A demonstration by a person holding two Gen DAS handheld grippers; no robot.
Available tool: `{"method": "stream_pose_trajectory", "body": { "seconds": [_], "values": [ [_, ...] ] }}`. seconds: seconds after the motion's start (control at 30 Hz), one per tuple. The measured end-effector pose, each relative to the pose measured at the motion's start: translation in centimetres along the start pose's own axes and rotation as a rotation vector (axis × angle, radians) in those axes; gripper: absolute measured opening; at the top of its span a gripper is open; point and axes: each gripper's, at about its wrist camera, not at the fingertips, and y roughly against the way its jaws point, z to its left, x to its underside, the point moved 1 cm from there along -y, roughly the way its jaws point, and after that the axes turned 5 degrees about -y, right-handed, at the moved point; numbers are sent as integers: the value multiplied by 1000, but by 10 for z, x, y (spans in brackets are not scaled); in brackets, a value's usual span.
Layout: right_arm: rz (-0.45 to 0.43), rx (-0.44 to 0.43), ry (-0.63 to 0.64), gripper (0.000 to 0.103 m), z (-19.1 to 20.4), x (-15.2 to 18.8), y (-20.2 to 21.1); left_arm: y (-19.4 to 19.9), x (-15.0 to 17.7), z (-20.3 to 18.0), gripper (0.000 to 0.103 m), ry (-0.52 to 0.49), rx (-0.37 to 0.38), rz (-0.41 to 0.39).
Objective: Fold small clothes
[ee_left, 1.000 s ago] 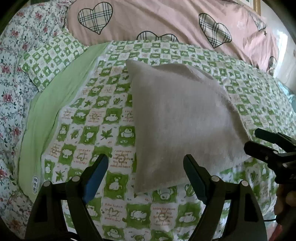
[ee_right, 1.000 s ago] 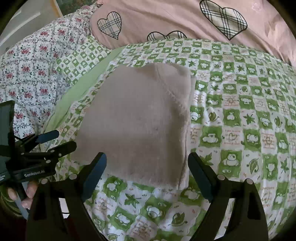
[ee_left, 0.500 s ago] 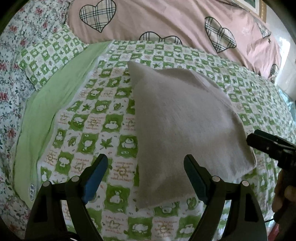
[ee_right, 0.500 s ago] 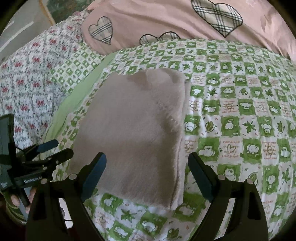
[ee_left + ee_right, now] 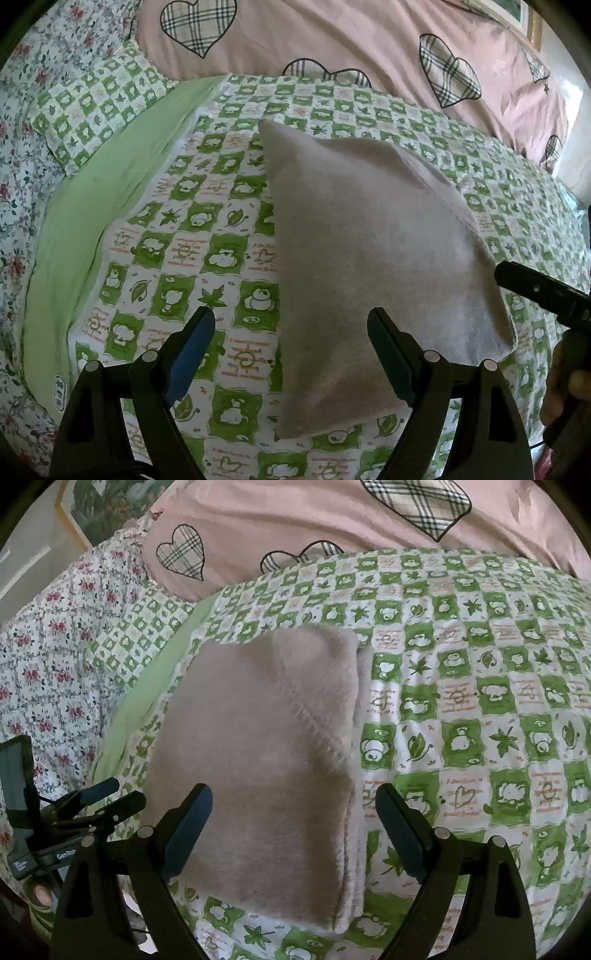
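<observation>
A beige fleecy garment [image 5: 365, 258] lies folded into a flat rectangle on the green-and-white checked bedsheet [image 5: 177, 236]. It also shows in the right wrist view [image 5: 266, 746], with stacked layers along its right edge. My left gripper [image 5: 291, 347] is open and empty, above the garment's near left edge. My right gripper [image 5: 293, 823] is open and empty, above its near right part. The left gripper shows in the right wrist view [image 5: 107, 797]; one finger of the right gripper shows in the left wrist view [image 5: 535, 288].
A pink pillow with plaid hearts [image 5: 351, 40] lies behind the garment. A floral quilt [image 5: 22, 110] and a plain green sheet band [image 5: 92, 192] lie to the left. A framed picture [image 5: 99, 506] hangs on the wall at the back.
Both grippers have drawn back and risen slightly from the folded garment, staying open. The garment has not moved on the sheet.
</observation>
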Motion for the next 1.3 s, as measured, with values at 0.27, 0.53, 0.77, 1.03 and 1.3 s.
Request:
{"method": "stream_pose_trajectory", "body": {
  "seconds": [0.27, 0.53, 0.77, 1.03, 1.3],
  "values": [
    [16, -2, 46, 90, 11, 9, -2, 5, 3, -9, 85, -13, 14, -11],
    [28, 5, 60, 90, 12, 14, -6, 8, 4, -11, 85, -16, 25, -23],
    [28, 9, 64, 90, 12, 16, -6, 10, 4, -14, 85, -22, 26, -27],
    [28, 8, 65, 90, 12, 16, -5, 14, 5, -18, 85, -38, 14, -42],
    [21, 5, 78, 90, 18, 21, -1, 17, 6, -21, 85, -48, 14, -51]
  ]
}}
